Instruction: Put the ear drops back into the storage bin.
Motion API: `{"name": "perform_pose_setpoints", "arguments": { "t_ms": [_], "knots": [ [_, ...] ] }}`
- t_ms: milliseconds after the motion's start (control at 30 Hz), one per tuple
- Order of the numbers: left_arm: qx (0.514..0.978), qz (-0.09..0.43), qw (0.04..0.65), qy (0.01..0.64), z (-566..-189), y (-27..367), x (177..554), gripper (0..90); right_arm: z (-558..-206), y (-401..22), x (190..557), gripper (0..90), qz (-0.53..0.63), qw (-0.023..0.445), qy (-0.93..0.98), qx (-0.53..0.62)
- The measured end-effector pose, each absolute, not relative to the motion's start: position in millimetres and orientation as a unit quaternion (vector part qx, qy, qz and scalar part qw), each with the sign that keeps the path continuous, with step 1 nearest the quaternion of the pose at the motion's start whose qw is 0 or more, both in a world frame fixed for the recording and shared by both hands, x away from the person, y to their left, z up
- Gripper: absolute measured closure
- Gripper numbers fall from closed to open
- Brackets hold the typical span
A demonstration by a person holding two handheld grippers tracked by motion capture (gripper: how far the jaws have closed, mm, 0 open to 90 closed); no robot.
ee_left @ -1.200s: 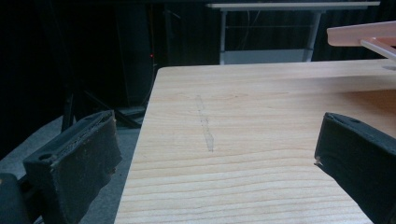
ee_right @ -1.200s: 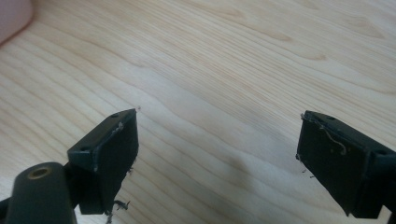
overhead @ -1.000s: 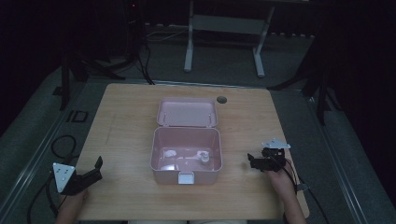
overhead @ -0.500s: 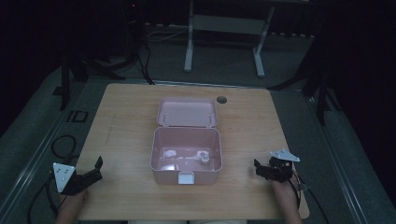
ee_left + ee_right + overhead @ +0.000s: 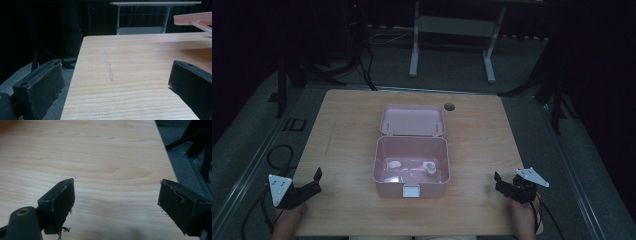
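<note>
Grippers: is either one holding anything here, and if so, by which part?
Nothing is held. The left gripper and right gripper are both open over the bare wooden table, apart from the open pink box.

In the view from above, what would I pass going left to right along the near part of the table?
Left black two-jaw gripper → open pink plastic box with small white items inside → right black two-jaw gripper, all over the light wooden table.

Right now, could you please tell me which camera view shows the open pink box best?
The high view: the pink box shows whole at the table's middle, lid hinged back, small pale items inside. The left gripper view catches just an edge of the box at its upper right. The right gripper view looks at bare wood.
</note>
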State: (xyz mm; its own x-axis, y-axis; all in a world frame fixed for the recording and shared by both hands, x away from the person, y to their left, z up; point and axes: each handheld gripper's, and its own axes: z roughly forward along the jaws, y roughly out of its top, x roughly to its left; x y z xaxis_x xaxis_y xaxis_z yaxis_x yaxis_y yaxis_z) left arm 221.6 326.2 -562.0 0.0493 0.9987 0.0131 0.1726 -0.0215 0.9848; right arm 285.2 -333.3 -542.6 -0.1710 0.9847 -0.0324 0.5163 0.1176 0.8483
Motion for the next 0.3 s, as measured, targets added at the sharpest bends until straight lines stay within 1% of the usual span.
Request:
{"name": "perform_pose_setpoints", "arguments": {
  "t_ms": [300],
  "knots": [
    [0.558, 0.447, 0.462, 0.525, -562.0, 326.2, 221.8, 0.3, -546.0, -330.0, 287.0, 13.8, 0.349, 0.327, 0.683, 0.552]
  ]
}}
